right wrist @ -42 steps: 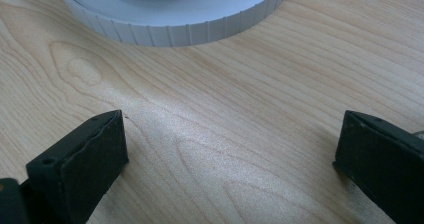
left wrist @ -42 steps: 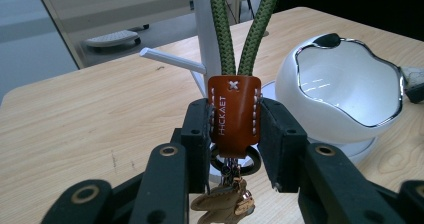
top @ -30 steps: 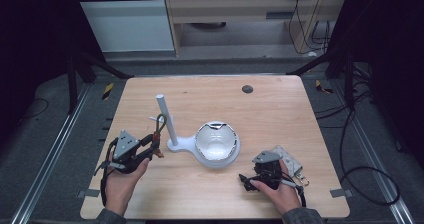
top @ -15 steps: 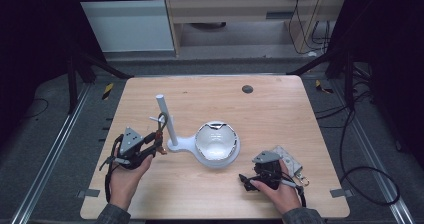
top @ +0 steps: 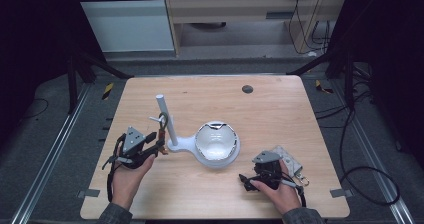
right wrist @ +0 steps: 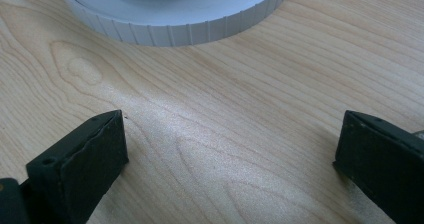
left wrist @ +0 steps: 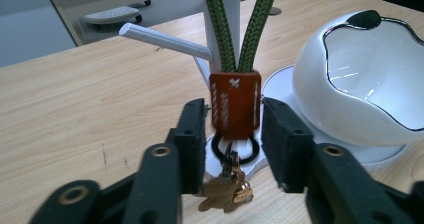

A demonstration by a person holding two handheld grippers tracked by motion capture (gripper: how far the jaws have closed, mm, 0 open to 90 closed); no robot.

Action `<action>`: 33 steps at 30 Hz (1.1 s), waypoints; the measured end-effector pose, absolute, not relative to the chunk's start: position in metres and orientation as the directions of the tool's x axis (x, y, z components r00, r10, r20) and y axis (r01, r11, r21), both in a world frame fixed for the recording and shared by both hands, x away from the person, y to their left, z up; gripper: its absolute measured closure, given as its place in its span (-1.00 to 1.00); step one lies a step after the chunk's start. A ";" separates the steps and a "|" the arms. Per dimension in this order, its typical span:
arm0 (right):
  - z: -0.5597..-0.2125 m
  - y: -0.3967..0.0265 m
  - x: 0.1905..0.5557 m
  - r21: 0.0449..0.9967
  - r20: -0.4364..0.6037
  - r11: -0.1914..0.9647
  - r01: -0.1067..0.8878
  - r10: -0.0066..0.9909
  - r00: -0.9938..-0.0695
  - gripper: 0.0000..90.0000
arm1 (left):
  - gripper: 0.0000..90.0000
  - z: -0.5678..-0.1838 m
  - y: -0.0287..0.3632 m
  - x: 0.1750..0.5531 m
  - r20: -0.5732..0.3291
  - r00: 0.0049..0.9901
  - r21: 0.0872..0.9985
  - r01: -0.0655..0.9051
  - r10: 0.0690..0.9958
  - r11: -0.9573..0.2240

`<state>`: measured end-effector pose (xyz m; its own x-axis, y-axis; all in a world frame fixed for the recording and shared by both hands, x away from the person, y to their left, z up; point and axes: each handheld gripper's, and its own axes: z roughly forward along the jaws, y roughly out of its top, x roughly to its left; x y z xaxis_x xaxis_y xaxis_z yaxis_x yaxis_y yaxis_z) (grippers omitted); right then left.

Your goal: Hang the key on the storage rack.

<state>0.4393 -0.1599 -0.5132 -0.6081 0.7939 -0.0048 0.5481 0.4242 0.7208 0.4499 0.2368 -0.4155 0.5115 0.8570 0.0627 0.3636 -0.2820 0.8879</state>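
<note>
Nearest me, the right gripper (top: 246, 180) rests on the table (top: 280, 109), jaws wide. Beyond, the left gripper (left wrist: 234, 134) has just been opening (small gaps both sides) around the key strap (left wrist: 235, 104), hanging from the stand's peg (left wrist: 165, 40) beside the bowl (left wrist: 365, 79).

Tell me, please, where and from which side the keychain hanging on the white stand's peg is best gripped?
Grip the keychain by its flat orange leather tab, coming level from the side facing away from the stand's post. The tab hangs upright with two flat edges for the pads; the green cord above is soft, and the keys below dangle loose.
</note>
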 end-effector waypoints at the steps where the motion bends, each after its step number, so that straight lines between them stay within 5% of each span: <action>1: -0.513 -0.160 0.439 0.721 -0.005 0.424 0.548 0.794 -0.608 -0.99 | 0.22 -0.415 0.237 0.450 0.063 0.512 0.888 0.364 0.857 -0.282; 19: -0.513 -0.160 0.439 0.721 -0.005 0.423 0.549 0.795 -0.607 -1.00 | -0.74 -0.446 0.265 0.452 0.019 0.442 0.815 0.513 0.897 -0.271; 33: -0.513 -0.160 0.439 0.719 -0.006 0.424 0.551 0.796 -0.606 -0.99 | -0.88 -0.481 0.292 0.458 -0.013 0.402 0.758 0.601 0.915 -0.253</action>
